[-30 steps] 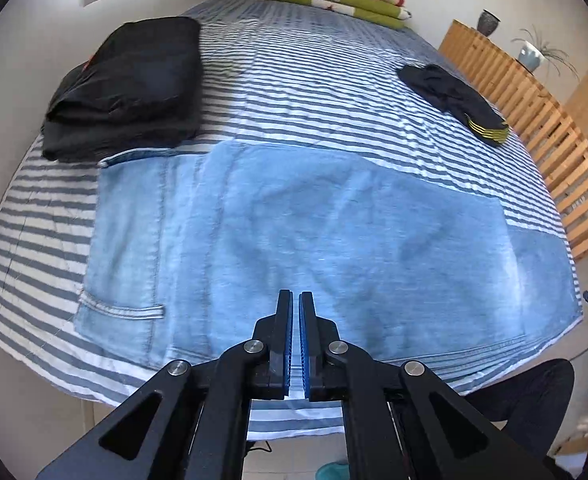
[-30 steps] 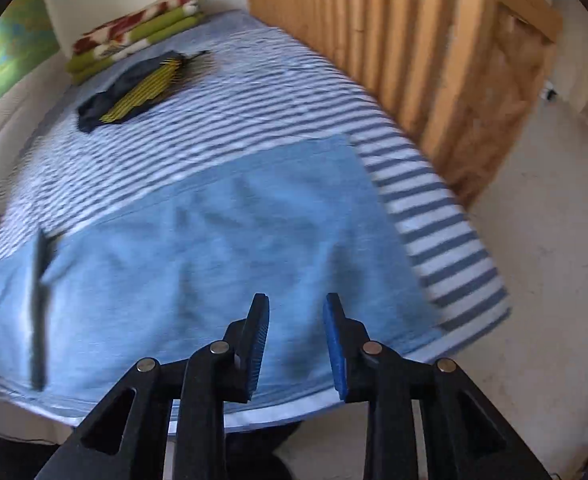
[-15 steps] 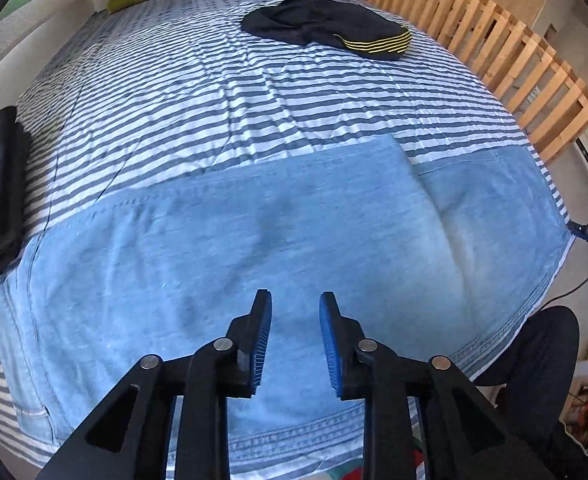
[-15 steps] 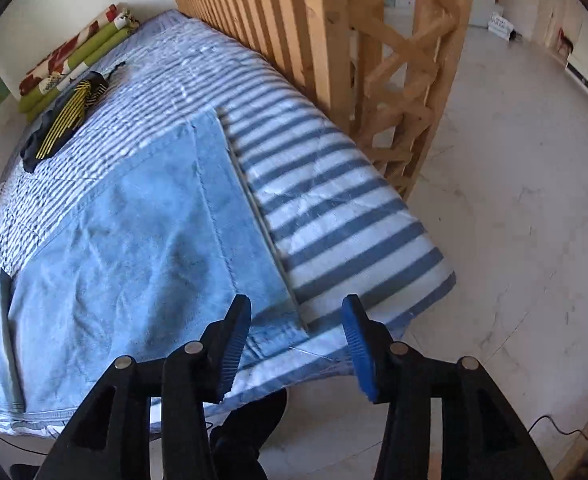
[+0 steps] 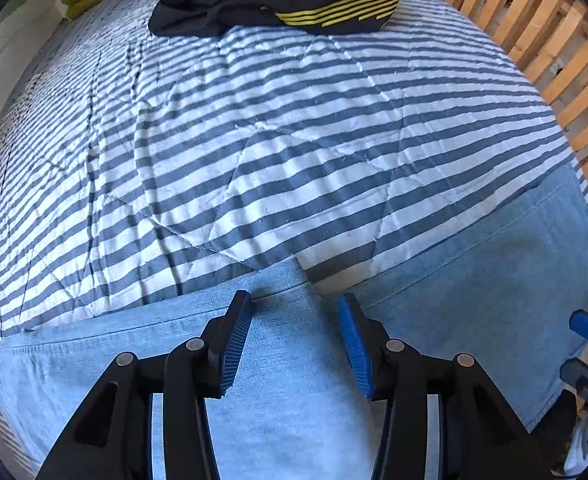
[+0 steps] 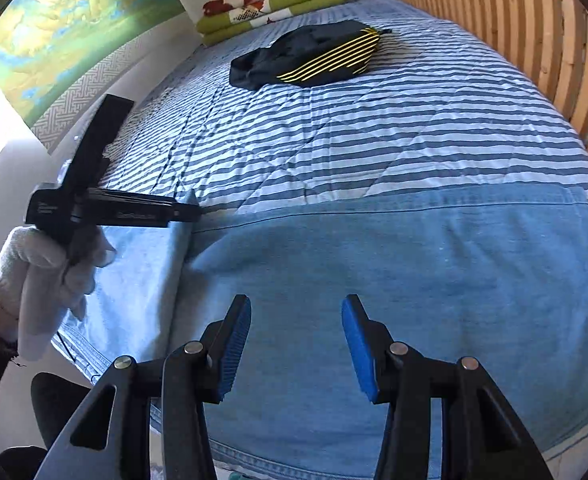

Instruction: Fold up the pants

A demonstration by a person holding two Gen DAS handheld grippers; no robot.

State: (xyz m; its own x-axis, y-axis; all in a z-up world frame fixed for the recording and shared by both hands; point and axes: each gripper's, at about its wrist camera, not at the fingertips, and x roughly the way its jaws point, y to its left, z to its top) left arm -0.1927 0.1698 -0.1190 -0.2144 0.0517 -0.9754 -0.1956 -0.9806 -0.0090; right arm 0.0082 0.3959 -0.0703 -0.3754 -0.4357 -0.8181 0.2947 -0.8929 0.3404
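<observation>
The pants (image 6: 394,280) are light blue jeans, lying flat and wide across the near end of the striped blanket (image 5: 294,140). One far edge has a small raised fold. A dark top with yellow stripes (image 6: 314,58) lies farther up. The left gripper (image 5: 294,332) is opening over the jeans, holding nothing. The right gripper (image 6: 296,336) is spread apart, holding nothing.

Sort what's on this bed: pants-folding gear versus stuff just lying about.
For the job:
- light blue jeans
- left claw, jaws opening, nothing gripped
- right claw, open

Lying about:
- black garment with yellow stripes
- folded green blankets
</observation>
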